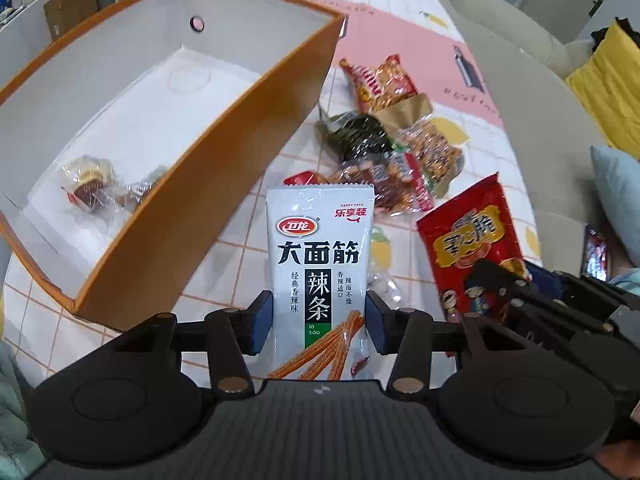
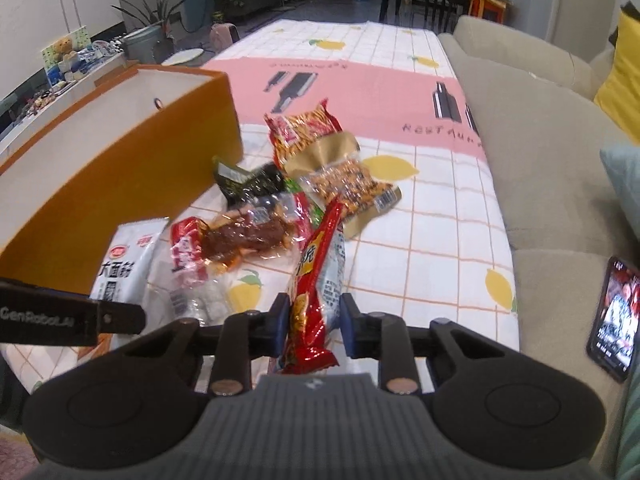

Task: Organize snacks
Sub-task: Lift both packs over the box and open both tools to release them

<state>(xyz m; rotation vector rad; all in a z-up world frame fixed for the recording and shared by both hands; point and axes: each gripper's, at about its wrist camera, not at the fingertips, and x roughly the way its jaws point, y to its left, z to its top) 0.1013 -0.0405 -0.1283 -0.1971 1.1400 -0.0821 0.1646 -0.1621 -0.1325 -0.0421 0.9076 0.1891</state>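
Where box wall (image 1: 208, 184) hides wrapped snacks (image 1: 92, 188)

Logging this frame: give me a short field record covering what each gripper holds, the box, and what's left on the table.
left gripper: shut on white snack packet
right gripper: shut on red snack packet, edge-on
orange box: open, a few wrapped snacks inside
loose snack pile: on the tablecloth, beside the box
phone: on the sofa edge, screen lit
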